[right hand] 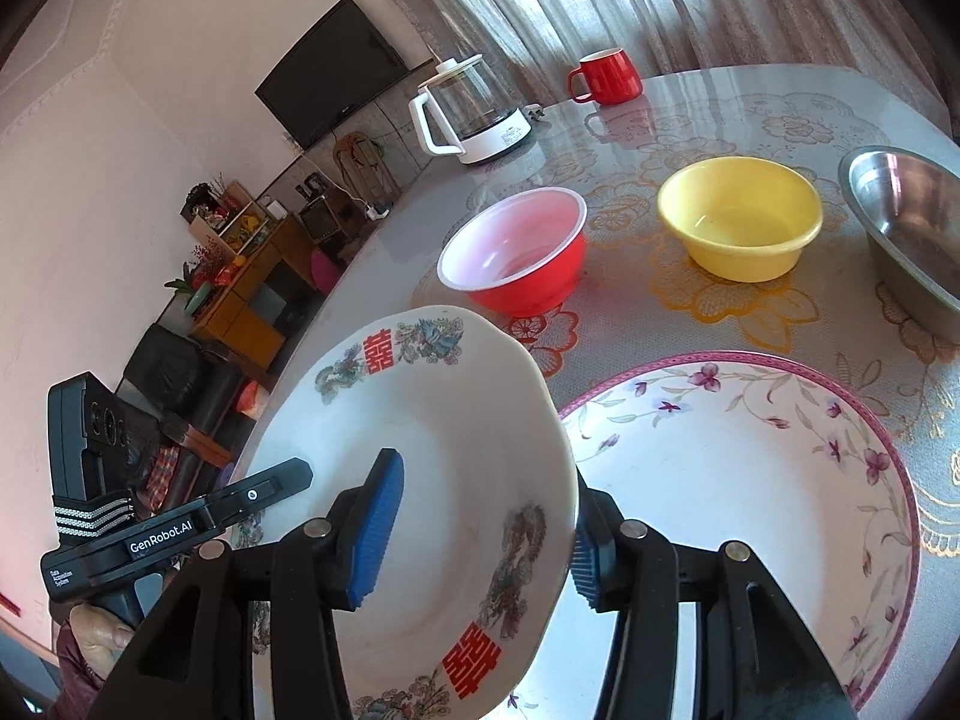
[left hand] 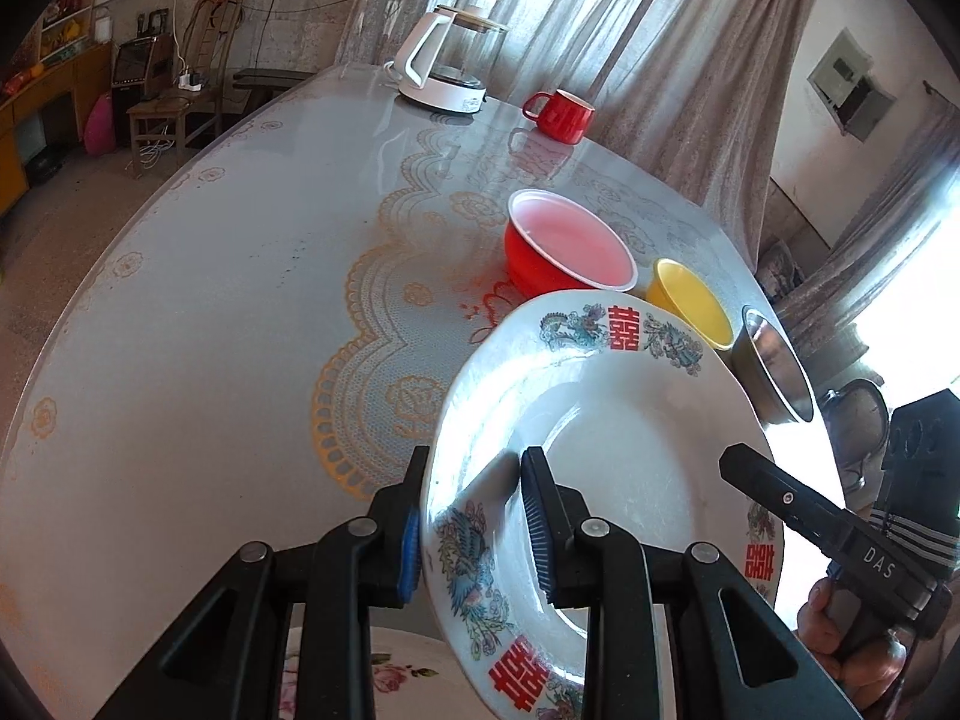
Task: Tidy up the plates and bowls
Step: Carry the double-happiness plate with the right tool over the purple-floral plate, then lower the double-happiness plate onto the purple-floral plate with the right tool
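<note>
While both grippers angle down, L jaws pinch phoenix plate [left hand: 600, 420] rim (tilted), R jaws spread astride it

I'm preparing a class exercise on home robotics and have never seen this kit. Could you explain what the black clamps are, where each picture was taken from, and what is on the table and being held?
There is no robot: a person holds a two-finger clamp in each hand, each carrying a wide-angle camera that looks along its fingers. One picture comes from the left gripper, the other from the right gripper.

The left gripper pinches the rim of a white plate with red characters, lifted and tilted. The right gripper's fingers straddle the opposite rim; whether they press is unclear.

On the table are a flowered plate, a red bowl, a yellow bowl, a steel bowl, a red mug and a kettle.
</note>
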The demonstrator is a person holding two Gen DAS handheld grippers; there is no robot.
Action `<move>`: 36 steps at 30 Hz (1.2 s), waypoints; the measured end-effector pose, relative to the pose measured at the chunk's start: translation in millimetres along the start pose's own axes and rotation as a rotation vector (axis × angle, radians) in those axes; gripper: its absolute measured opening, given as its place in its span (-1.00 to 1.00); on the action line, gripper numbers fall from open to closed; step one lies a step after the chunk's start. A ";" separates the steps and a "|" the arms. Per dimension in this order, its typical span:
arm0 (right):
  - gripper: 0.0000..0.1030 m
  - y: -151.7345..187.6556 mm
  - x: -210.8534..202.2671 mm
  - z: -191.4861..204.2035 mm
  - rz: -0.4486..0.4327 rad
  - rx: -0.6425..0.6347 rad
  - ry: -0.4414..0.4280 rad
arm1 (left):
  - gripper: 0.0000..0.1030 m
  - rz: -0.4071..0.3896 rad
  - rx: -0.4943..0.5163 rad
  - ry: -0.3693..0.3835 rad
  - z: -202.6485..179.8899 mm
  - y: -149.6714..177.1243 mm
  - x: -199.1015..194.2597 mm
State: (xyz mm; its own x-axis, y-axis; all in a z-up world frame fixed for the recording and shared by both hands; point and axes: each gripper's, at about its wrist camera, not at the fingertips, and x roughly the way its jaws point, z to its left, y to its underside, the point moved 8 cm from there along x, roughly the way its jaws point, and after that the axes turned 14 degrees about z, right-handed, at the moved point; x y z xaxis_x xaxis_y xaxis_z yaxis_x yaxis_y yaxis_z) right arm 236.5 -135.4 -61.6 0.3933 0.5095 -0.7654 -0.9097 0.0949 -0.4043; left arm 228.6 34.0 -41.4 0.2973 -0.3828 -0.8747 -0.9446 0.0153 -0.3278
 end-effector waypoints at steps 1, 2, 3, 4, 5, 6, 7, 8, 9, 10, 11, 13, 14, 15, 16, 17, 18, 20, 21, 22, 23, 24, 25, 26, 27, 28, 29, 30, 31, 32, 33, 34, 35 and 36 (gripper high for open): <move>-0.01 2.2 -3.7 -2.8 -0.008 0.004 0.004 | -0.44 0.000 0.010 0.002 -4.5 -0.2 0.3; -0.01 5.1 -7.6 -5.7 -0.014 0.010 0.008 | -0.44 0.002 0.018 0.004 -9.9 0.7 0.5; -0.01 8.2 -11.9 -8.7 -0.020 0.017 0.010 | -0.44 0.004 0.029 0.006 -16.1 2.0 1.0; -0.01 10.8 -16.6 -11.8 -0.027 0.023 0.012 | -0.44 0.007 0.042 0.008 -22.5 2.3 2.6; -0.01 13.4 -21.5 -15.0 -0.035 0.028 0.019 | -0.44 0.012 0.051 0.011 -28.2 3.7 4.0; -0.01 15.8 -26.6 -19.0 -0.042 0.034 0.025 | -0.44 0.016 0.055 0.015 -33.6 5.2 5.9; -0.01 17.8 -30.7 -23.4 -0.049 0.043 0.029 | -0.44 0.022 0.058 0.019 -38.7 6.5 8.7; -0.01 19.8 -35.6 -27.6 -0.056 0.051 0.034 | -0.44 0.029 0.064 0.022 -45.3 7.0 12.7; -0.01 21.7 -39.4 -32.8 -0.061 0.059 0.044 | -0.44 0.035 0.072 0.023 -51.5 8.1 16.7; -0.01 23.8 -43.5 -39.0 -0.067 0.072 0.053 | -0.44 0.042 0.077 0.024 -57.1 9.3 20.8; -0.01 25.5 -47.2 -45.8 -0.074 0.088 0.057 | -0.44 0.051 0.082 0.026 -62.1 10.5 25.3; -0.01 28.2 -54.0 -58.4 -0.087 0.117 0.065 | -0.44 0.069 0.093 0.029 -71.9 13.6 33.7; -0.01 29.5 -56.6 -64.4 -0.092 0.131 0.071 | -0.43 0.074 0.100 0.027 -75.7 14.4 37.4; -0.01 30.5 -58.7 -69.7 -0.096 0.143 0.075 | -0.43 0.080 0.104 0.026 -79.6 15.5 41.1; -0.01 33.2 -61.1 -73.8 -0.100 0.152 0.077 | -0.43 0.087 0.105 0.027 -82.9 15.9 45.1; -0.01 34.8 -62.6 -78.2 -0.103 0.160 0.078 | -0.43 0.092 0.107 0.026 -84.0 17.0 47.0; -0.01 36.0 -63.1 -81.9 -0.104 0.168 0.079 | -0.43 0.095 0.110 0.021 -87.2 17.7 50.0; -0.01 38.3 -63.6 -88.6 -0.104 0.182 0.081 | -0.43 0.102 0.112 0.018 -91.0 19.3 53.6; -0.01 38.2 -63.5 -91.4 -0.105 0.189 0.083 | -0.43 0.096 0.115 0.012 -92.5 18.6 54.0; -0.01 38.2 -63.7 -93.6 -0.106 0.193 0.084 | -0.43 0.094 0.122 0.006 -94.1 17.8 54.6; -0.01 38.3 -63.8 -95.2 -0.106 0.195 0.084 | -0.43 0.093 0.128 0.001 -95.2 17.2 55.1; -0.01 37.9 -63.6 -96.7 -0.106 0.198 0.090 | -0.43 0.090 0.132 -0.006 -96.4 16.3 56.1; -0.01 36.9 -63.1 -97.0 -0.107 0.200 0.096 | -0.42 0.088 0.140 -0.014 -97.7 15.5 56.8; -0.01 37.3 -63.2 -98.3 -0.111 0.200 0.100 | -0.42 0.089 0.149 -0.018 -99.4 15.2 57.8; -0.01 36.9 -62.8 -100.9 -0.112 0.205 0.103 | -0.42 0.099 0.156 -0.019 -102.1 15.7 60.9; -0.01 36.6 -62.8 -103.5 -0.114 0.215 0.106 | -0.42 0.110 0.160 -0.018 -103.8 17.0 64.4; -0.01 36.3 -63.4 -106.0 -0.117 0.221 0.112 | -0.41 0.118 0.166 -0.023 -104.1 19.2 67.0; -0.01 35.6 -63.8 -108.7 -0.119 0.225 0.119 | -0.41 0.124 0.174 -0.034 -104.3 21.2 70.3; 0.00 35.5 -63.9 -110.6 -0.118 0.229 0.121 | -0.41 0.127 0.179 -0.035 -104.5 22.9 73.1; 0.06 35.7 -63.1 -111.6 -0.115 0.230 0.123 | -0.43 0.116 0.187 -0.046 -105.3 23.5 73.2; 0.08 36.5 -61.5 -112.4 -0.109 0.227 0.137 | -0.43 0.110 0.190 -0.054 -105.9 23.8 72.5; 0.11 37.3 -60.1 -112.2 -0.107 0.218 0.143 | -0.43 0.111 0.189 -0.056 -106.0 23.6 72.5; 0.11 37.7 -60.3 -111.7 -0.111 0.213 0.144 | -0.43 0.114 0.187 -0.049 -105.4 23.1 72.6; 0.11 37.6 -60.5 -111.9 -0.115 0.215 0.142 | -0.43 0.116 0.177 -0.039 -104.1 22.5 72.1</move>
State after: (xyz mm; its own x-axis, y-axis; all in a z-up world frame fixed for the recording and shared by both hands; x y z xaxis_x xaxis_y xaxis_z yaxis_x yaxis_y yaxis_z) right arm 193.4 -258.3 -86.5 0.4963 0.3618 -0.7892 -0.8596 0.3317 -0.3886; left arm 214.2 -89.4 -74.6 0.1967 -0.3335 -0.9220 -0.9346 0.2205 -0.2792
